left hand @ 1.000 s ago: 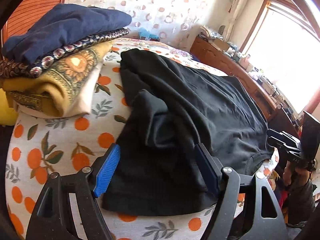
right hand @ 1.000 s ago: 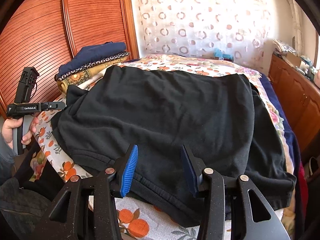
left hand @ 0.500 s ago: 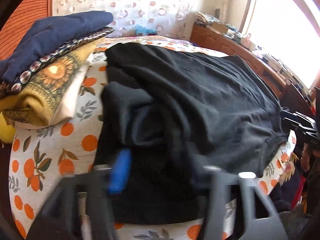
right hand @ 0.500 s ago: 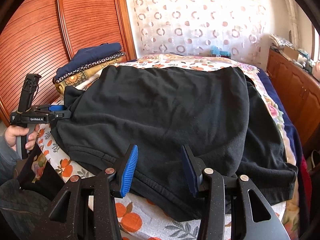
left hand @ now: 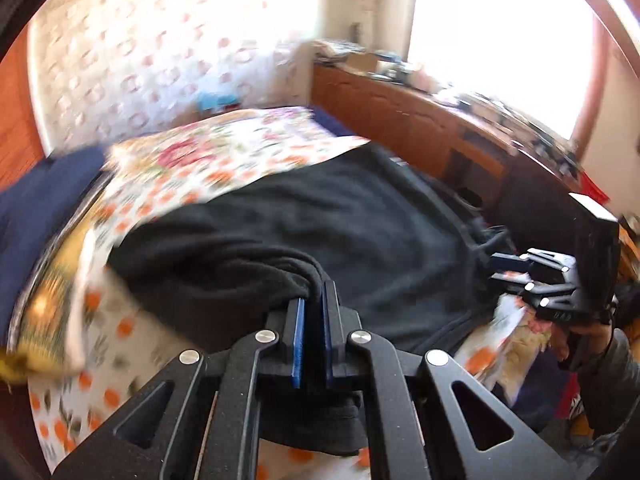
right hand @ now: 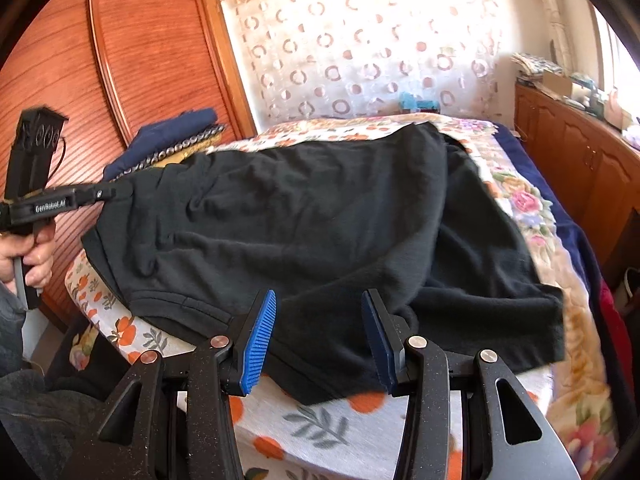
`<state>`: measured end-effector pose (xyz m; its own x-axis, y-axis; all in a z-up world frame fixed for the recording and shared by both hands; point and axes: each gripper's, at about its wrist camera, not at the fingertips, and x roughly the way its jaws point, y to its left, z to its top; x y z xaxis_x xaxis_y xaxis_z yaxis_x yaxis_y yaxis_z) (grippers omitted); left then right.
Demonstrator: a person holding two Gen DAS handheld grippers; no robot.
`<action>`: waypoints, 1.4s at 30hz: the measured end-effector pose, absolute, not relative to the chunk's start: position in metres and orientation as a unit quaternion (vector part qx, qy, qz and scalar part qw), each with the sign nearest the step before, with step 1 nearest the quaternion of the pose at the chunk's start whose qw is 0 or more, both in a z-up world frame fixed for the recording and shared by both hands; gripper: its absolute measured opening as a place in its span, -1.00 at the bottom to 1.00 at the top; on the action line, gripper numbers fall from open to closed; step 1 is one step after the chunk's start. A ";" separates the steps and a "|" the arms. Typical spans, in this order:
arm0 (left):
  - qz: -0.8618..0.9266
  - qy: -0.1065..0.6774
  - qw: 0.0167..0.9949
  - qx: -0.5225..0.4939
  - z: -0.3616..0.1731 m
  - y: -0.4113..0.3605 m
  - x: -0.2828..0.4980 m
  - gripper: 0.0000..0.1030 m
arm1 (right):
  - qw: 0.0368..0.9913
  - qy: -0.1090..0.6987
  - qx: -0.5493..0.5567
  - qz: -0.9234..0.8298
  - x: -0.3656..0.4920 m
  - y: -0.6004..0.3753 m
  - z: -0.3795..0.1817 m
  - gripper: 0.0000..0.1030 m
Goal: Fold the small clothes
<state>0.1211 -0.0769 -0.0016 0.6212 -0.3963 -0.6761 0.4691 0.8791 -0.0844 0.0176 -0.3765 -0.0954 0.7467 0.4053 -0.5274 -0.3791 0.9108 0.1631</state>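
A black garment [right hand: 320, 216] lies spread across the bed's orange-flowered sheet [right hand: 320, 412]. My left gripper [left hand: 314, 300] is shut on a bunched fold of the black garment [left hand: 320, 216] at its left edge and holds that edge raised off the sheet. From the right wrist view, the left gripper [right hand: 114, 192] is at the far left, gripped by a hand [right hand: 32, 256]. My right gripper [right hand: 318, 328] stands open over the garment's near hem, its blue pads [right hand: 258, 340] not pressing the cloth. In the left wrist view, the right gripper [left hand: 504, 268] is at the garment's right edge.
A stack of folded clothes [right hand: 172, 148] sits at the bed's far left, topped by a navy piece [left hand: 36, 216]. A wooden wardrobe [right hand: 120, 60] stands behind it. A cluttered wooden dresser [right hand: 580, 160] runs along the right under a bright window [left hand: 500, 40].
My left gripper closed on the garment's left edge, then rose and swung toward the right with the cloth. The right gripper shifted slightly and stayed open.
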 end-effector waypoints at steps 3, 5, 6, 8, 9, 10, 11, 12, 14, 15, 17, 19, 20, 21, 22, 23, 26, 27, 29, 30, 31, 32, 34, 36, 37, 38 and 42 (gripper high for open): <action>-0.283 0.348 0.890 0.082 0.022 -0.135 0.132 -0.84 | 0.939 0.276 0.032 0.201 0.007 -0.391 -0.092 -0.10; -0.310 0.346 0.880 0.098 0.033 -0.172 0.138 -0.84 | 0.943 0.268 0.037 0.193 -0.001 -0.401 -0.089 -0.10; -0.318 0.346 0.876 0.102 0.036 -0.187 0.141 -0.84 | 0.945 0.265 0.041 0.189 -0.004 -0.407 -0.088 -0.10; -0.343 0.350 0.865 0.108 0.041 -0.223 0.148 -0.83 | 0.948 0.260 0.048 0.179 -0.012 -0.418 -0.086 -0.10; -0.348 0.353 0.861 0.114 0.042 -0.237 0.151 -0.83 | 0.948 0.260 0.050 0.175 -0.015 -0.423 -0.086 -0.10; -0.350 0.352 0.860 0.120 0.043 -0.247 0.153 -0.75 | 0.949 0.260 0.052 0.170 -0.018 -0.428 -0.086 -0.10; -0.354 0.347 0.860 0.122 0.045 -0.250 0.154 -0.49 | 0.950 0.260 0.053 0.165 -0.020 -0.432 -0.086 -0.10; -0.360 0.344 0.859 0.119 0.045 -0.250 0.155 -0.30 | 0.950 0.261 0.054 0.162 -0.023 -0.435 -0.086 -0.09; -0.366 0.341 0.860 0.104 0.048 -0.244 0.158 0.25 | 0.951 0.261 0.053 0.158 -0.026 -0.439 -0.086 -0.09; -0.364 0.342 0.861 0.099 0.048 -0.240 0.161 0.35 | 0.951 0.261 0.052 0.156 -0.027 -0.440 -0.086 -0.09; -0.353 0.341 0.866 0.094 0.047 -0.235 0.167 0.49 | 0.952 0.261 0.049 0.153 -0.028 -0.441 -0.086 -0.09; -0.337 0.342 0.872 0.091 0.044 -0.218 0.173 0.50 | 0.952 0.261 0.048 0.154 -0.026 -0.438 -0.085 -0.09; -0.327 0.343 0.876 0.087 0.042 -0.206 0.177 0.50 | 0.952 0.262 0.046 0.154 -0.025 -0.438 -0.084 -0.09; -0.316 0.343 0.880 0.084 0.039 -0.197 0.178 0.50 | 0.952 0.262 0.043 0.155 -0.023 -0.436 -0.084 -0.09; -0.302 0.344 0.885 0.082 0.036 -0.184 0.182 0.50 | 0.951 0.263 0.041 0.157 -0.018 -0.435 -0.083 -0.09; -0.288 0.345 0.890 0.081 0.032 -0.171 0.185 0.50 | 0.950 0.264 0.037 0.160 -0.012 -0.430 -0.082 -0.09; -0.253 0.363 0.894 0.066 0.016 -0.132 0.197 0.50 | 0.949 0.262 0.018 0.174 0.003 -0.413 -0.075 -0.09; -0.247 0.369 0.894 0.060 0.009 -0.122 0.198 0.50 | 0.949 0.261 0.011 0.178 0.008 -0.408 -0.073 -0.09; -0.237 0.388 0.889 0.049 -0.008 -0.103 0.201 0.50 | 0.947 0.262 -0.003 0.186 0.019 -0.395 -0.069 -0.09; -0.237 0.396 0.886 0.043 -0.016 -0.097 0.201 0.50 | 0.946 0.265 -0.008 0.186 0.025 -0.390 -0.068 -0.09; -0.241 0.404 0.882 0.038 -0.025 -0.093 0.199 0.50 | 0.945 0.269 -0.010 0.186 0.032 -0.385 -0.067 -0.09; -0.247 0.413 0.876 0.032 -0.034 -0.092 0.196 0.49 | 0.944 0.271 -0.009 0.186 0.037 -0.382 -0.068 -0.09; -0.259 0.425 0.867 0.026 -0.046 -0.094 0.190 0.44 | 0.942 0.279 -0.006 0.188 0.045 -0.377 -0.073 -0.09; -0.277 0.430 0.859 0.032 -0.056 -0.102 0.179 0.41 | 0.939 0.288 -0.009 0.185 0.052 -0.370 -0.078 -0.09; -0.284 0.431 0.856 0.036 -0.059 -0.107 0.174 0.41 | 0.938 0.292 -0.011 0.185 0.054 -0.368 -0.080 -0.09; -0.291 0.432 0.853 0.041 -0.062 -0.113 0.170 0.41 | 0.937 0.297 -0.014 0.184 0.057 -0.365 -0.082 -0.09; -0.295 0.449 0.840 0.077 -0.080 -0.129 0.162 0.14 | 0.934 0.306 -0.024 0.183 0.067 -0.357 -0.083 -0.09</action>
<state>0.1620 -0.1291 -0.0803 0.4226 -0.4270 -0.7994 0.5657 0.8134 -0.1354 0.0673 -0.3573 -0.0835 0.7452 0.3271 -0.5811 -0.3563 0.9319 0.0678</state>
